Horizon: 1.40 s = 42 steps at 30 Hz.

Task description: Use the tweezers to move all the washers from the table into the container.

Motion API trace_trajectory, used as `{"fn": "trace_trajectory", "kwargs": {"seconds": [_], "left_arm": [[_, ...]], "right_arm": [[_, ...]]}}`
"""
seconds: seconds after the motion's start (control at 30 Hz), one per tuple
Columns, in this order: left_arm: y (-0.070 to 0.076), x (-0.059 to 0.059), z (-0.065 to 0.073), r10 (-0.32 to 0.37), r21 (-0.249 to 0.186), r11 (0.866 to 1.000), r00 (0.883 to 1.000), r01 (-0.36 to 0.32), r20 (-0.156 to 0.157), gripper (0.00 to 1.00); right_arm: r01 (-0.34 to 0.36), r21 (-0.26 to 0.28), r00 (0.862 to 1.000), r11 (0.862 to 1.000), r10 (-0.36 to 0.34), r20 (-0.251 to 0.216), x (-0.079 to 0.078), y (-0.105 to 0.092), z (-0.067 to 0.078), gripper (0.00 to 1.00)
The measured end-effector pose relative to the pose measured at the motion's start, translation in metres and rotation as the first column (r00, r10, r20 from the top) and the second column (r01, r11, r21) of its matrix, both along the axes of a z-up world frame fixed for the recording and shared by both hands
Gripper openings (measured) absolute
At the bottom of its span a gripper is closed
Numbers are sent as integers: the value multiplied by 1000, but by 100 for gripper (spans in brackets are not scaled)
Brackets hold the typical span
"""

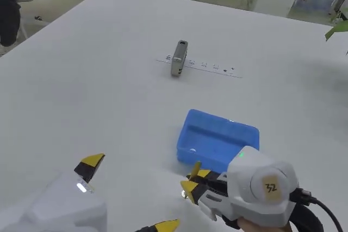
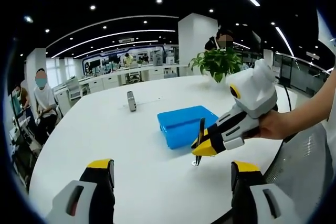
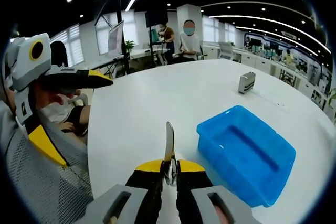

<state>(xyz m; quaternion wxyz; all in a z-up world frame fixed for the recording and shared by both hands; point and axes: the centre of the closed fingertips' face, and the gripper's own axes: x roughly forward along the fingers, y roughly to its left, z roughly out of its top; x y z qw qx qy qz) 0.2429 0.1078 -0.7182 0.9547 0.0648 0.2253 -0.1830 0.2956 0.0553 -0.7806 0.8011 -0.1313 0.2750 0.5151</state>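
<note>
I'm gripping the tweezers (image 3: 169, 140) in the right tongs (image 3: 169, 167) — jaws closed on the shank, tips down just beside the blue container (image 1: 185, 139) on the counter (image 1: 109, 91). Left tongs (image 2: 171, 166) are gaping, empty. The washers are too small to make out. Prob. light, slick — I'm reckoning on pinching each by its rim.

place: open-plan office | evidence: desk rows (image 2: 102, 82), ceiling light strips (image 2: 113, 34), potted plant (image 2: 216, 62)

White surface (image 1: 81, 91): blue container (image 1: 207, 156) just beyond right claw (image 1: 191, 180); grey block (image 1: 179, 58) standing farther beyond, well apart.
</note>
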Motion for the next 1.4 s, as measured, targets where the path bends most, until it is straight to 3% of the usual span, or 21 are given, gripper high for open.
{"fn": "trace_trajectory", "kwargs": {"seconds": [1.1,1.4], "left_arm": [[1,-1,-9,-12,59,998,1000,13,-22,95],[1,-2,-10,-14,70,997,1000,16,-23,95]], "right_arm": [[23,21,1000,1000,-22,-21,3,2,-3,5],[39,-18,999,999,-39,-14,-3,-6,-8,4]]}}
